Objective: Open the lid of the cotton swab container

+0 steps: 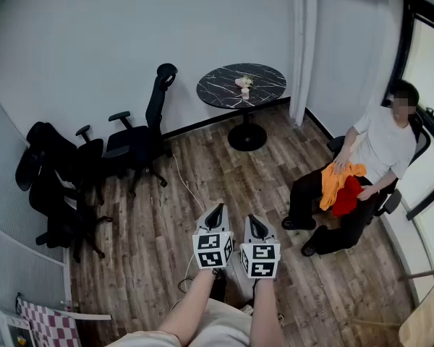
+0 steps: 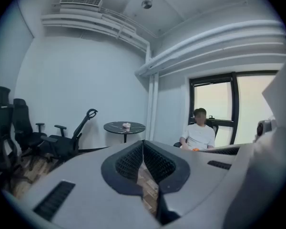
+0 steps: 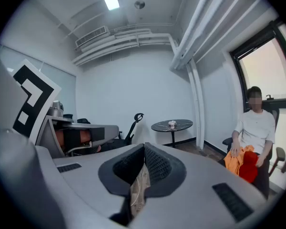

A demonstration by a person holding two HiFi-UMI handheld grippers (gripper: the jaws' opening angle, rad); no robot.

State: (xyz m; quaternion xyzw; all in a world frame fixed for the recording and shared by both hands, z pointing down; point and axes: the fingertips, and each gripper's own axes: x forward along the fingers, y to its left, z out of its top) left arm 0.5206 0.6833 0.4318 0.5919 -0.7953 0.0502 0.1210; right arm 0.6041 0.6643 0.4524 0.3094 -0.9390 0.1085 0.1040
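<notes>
Grey left gripper (image 1: 215, 210) beside right gripper (image 1: 254, 220)

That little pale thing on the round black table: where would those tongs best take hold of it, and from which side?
Probably round its lower body, coming in level from the open room side. The pale thing stands near the middle of the table, with a wall close behind. Its lid and exact shape are too small to make out from here.

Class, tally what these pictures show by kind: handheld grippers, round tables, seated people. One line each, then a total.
Grippers: 2 (left gripper, right gripper)
Round table: 1
Seated person: 1
Total: 4
</notes>
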